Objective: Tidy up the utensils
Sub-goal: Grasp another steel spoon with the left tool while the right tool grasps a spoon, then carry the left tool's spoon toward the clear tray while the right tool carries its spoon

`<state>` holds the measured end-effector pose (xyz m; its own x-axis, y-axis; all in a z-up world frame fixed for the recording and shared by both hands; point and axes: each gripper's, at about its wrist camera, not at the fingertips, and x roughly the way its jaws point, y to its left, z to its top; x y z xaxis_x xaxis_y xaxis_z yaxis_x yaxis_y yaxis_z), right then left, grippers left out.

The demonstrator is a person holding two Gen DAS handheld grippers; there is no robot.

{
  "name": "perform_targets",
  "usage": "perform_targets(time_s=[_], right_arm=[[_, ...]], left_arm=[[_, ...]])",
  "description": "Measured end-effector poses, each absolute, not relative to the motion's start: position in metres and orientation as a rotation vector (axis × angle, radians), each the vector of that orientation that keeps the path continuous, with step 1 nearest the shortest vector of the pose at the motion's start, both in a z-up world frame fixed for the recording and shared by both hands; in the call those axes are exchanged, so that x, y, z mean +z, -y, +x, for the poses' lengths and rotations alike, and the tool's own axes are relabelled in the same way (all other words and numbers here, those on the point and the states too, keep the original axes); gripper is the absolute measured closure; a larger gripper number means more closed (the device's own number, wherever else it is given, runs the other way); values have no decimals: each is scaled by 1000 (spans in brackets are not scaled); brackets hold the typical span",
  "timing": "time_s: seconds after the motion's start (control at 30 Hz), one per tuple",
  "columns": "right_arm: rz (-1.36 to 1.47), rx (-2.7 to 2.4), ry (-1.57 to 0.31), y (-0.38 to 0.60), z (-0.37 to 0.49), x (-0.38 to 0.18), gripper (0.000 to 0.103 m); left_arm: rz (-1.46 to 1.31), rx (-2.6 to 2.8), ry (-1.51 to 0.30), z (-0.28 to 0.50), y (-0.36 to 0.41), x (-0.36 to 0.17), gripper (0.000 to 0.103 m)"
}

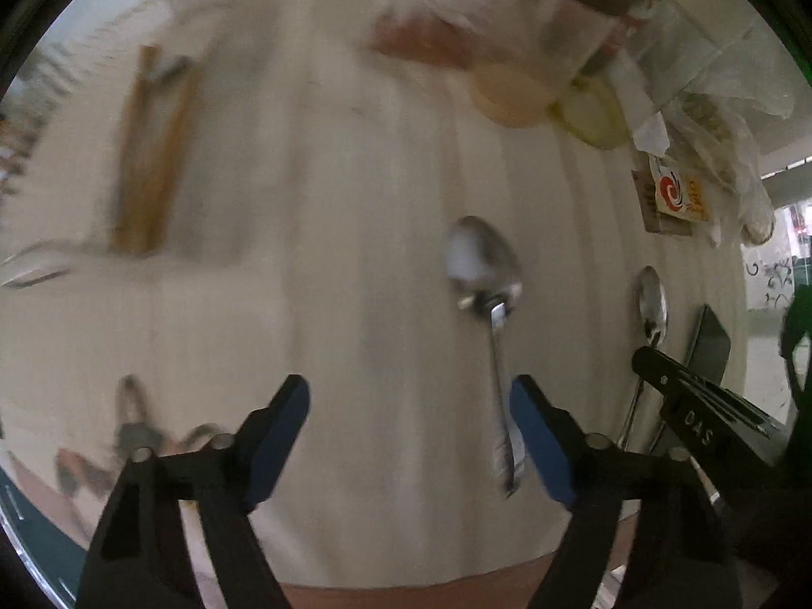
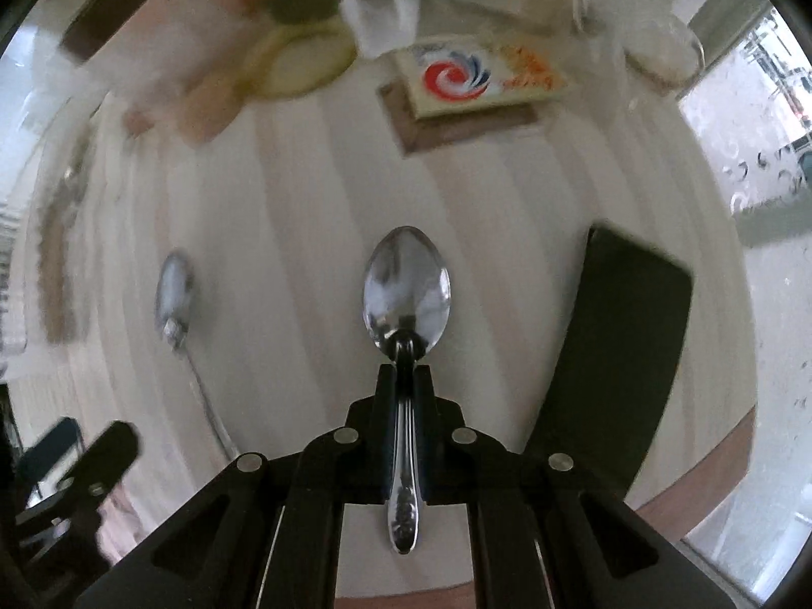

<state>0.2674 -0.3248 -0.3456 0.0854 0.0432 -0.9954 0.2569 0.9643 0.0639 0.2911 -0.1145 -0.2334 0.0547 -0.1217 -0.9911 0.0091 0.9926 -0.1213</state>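
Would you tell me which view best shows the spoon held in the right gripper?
The right wrist view: the spoon sits centred and sharp in the right gripper. The left wrist view shows it small near the edge, partly hidden.

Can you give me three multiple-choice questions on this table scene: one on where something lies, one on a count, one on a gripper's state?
1. Seen from the right wrist, the dark rectangular tray lies where from the held shiny metal spoon?
A. right
B. left
C. underneath

2. How many metal spoons show?
A. one
B. two
C. four

3. The right gripper is:
A. wide open
B. shut on the spoon
C. empty

Answers: 1 A, the tray is rightward of the bowl. 2 B, a second spoon lies apart. 3 B, its jaws clamp the handle.
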Motion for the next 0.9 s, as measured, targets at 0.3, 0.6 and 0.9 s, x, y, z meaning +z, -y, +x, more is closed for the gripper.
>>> perform_targets(time_s=[0.3,0.6,0.9], right_arm=[[280,-165,-1489,358,279,-350,96],[271,-135,-1517,313,279,-345,96],[156,101,-1569,204,226,-345,96]], left_arm=[[28,-92,-1503,306,151,-245,90],[93,-47,-1486,257,104,-243,100],[63,52,-1520,196,20,-245,100]])
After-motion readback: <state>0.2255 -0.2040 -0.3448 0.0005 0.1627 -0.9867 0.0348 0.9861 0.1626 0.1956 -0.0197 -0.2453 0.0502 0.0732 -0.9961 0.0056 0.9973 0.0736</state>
